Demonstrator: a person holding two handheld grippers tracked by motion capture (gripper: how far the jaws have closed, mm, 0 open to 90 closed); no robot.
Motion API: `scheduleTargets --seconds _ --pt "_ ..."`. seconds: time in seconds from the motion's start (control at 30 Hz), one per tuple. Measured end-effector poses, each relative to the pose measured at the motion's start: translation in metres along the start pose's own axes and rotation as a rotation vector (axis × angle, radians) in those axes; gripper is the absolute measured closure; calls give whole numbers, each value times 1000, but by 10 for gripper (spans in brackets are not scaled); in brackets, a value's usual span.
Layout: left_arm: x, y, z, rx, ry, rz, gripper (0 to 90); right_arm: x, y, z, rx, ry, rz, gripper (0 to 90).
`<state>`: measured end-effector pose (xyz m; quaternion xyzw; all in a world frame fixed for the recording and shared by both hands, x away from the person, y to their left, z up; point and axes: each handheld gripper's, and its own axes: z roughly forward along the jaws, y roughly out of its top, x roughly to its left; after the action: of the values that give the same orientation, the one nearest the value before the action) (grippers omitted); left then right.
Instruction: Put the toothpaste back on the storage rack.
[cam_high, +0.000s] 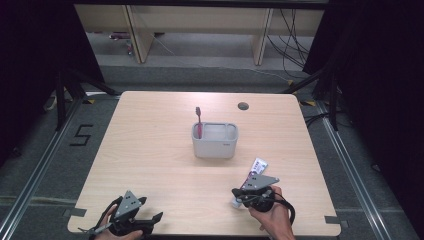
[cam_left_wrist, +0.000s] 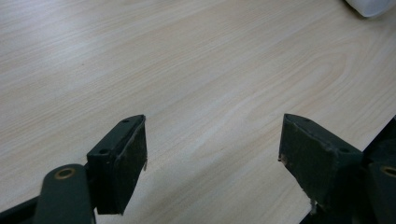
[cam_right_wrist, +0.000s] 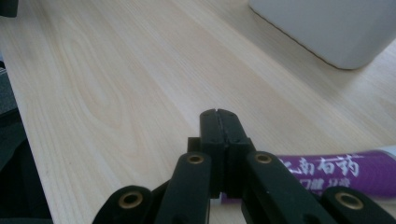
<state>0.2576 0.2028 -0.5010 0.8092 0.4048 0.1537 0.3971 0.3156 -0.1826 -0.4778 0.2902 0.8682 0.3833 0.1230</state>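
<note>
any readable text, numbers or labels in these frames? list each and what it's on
"5": dark numeral marked on the grey floor left of the table.
White Chinese characters on the purple toothpaste tube beside the right gripper: too blurred to read reliably; the smaller line beneath them too.
Small mark on the front of the grey holder: too small to read.

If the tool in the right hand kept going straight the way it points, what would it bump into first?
Probably the grey holder. The right tool is shut with its jaws pressed together, the purple tube lying beside it, and bare table ahead. The holder sits ahead to one side, so it might slip past.
</note>
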Motion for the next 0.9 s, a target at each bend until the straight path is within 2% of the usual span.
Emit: scheduleTargets --seconds 0.1,0.17,0.2,0.23,0.3,0.47,0.5,0.53,0.6,0.67,0.83,0.87,0.9 --pt "0 0 0 0 2 3 231 2 3 4 17 -2 8 900" --pt "0 0 1 -2 7 7 234 2 4 9 23 8 -15 900" --pt "0 0 1 -2 5 6 235 4 5 10 38 8 2 900" --pt "0 0 0 -2 4 7 236 3 4 12 26 5 -6 900" --pt "0 0 0 -4 1 9 239 2 5 13 41 10 -27 900" --pt "0 0 0 2 -1 12 241 3 4 16 49 7 2 900" --pt "0 0 0 4 -1 13 241 2 4 16 62 14 -7 900" --pt "0 0 0 3 -1 13 242 1 3 17 50 5 -28 900" --pt "0 0 0 3 1 12 242 2 2 17 76 19 -13 900" --pt "-1 0 0 3 0 12 243 2 0 17 67 20 -10 900" --pt "-1 0 0 4 -3 12 244 1 -3 12 94 35 4 900" --pt "-2 0 0 1 0 11 244 1 -6 10 98 24 26 900" --pt "-2 0 0 1 0 14 244 1 -7 9 106 28 27 900"
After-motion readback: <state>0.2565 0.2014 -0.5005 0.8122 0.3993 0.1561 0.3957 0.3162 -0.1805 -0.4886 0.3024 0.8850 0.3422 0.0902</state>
